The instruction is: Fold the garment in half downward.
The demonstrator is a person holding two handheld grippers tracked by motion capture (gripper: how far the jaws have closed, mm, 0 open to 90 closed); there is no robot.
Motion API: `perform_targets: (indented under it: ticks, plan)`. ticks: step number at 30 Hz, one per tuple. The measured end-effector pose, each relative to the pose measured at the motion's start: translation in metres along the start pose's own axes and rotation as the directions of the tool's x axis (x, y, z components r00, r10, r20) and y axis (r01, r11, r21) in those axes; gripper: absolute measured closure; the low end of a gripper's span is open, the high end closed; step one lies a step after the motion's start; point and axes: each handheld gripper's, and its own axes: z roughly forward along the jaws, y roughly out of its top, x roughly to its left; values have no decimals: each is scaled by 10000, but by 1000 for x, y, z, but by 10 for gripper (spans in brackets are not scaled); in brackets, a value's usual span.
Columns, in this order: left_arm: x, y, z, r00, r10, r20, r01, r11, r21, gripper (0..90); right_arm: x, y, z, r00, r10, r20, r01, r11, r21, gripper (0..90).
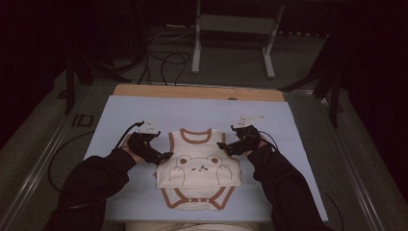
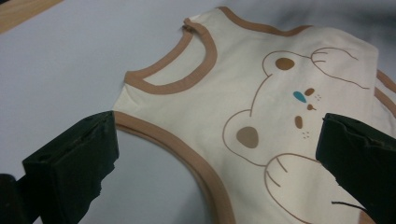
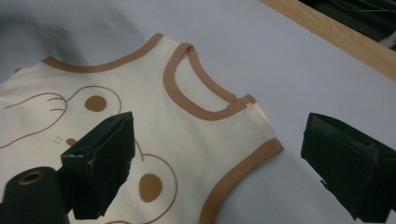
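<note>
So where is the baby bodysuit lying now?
In the high view, the baby bodysuit lies flat on the blue mat, between the left tongs and right tongs.

A cream baby bodysuit (image 1: pixel 198 168) with brown trim and a bear print lies flat, face up, on the light blue mat (image 1: pixel 120 115), neckline away from the person.

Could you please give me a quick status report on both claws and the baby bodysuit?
Left claw open, straddling the armhole edge. Right claw open at the other armhole. Baby bodysuit flat, face up on the blue mat. Nothing in the way.
</note>
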Motion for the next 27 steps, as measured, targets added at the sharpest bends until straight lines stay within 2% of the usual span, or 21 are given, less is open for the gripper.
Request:
perform_targets:
  ticks: [4,5,7,13,21,23,27]
  plan:
    - [4,0,3,10000,-2,10,2,10000,12,1,-3,0,5,10000,67,-54,-66,9998,172,98]
    - [10,0,7,10000,-39,28,39,10000,-46,1,-6,-1,9,9996,215,-167,-211,9995,243,98]
    - [14,0,11,9999,-77,151,78,9999,-67,1,-9,-2,12,9992,329,-247,-318,9987,409,98]
    - [20,-1,20,9996,-127,236,127,9999,-20,1,-14,-4,21,9988,203,-451,-183,9988,462,98]
    - [28,0,28,9989,-222,404,225,9997,-62,1,-21,-5,30,9990,123,-433,-97,9982,591,125]
    - [31,1,33,9977,-491,475,485,9987,124,1,-24,-6,35,9989,180,-423,-150,9974,704,126]
    - [35,1,38,9977,-609,309,597,9974,392,1,-29,-7,39,9991,215,-361,-186,9968,774,126]
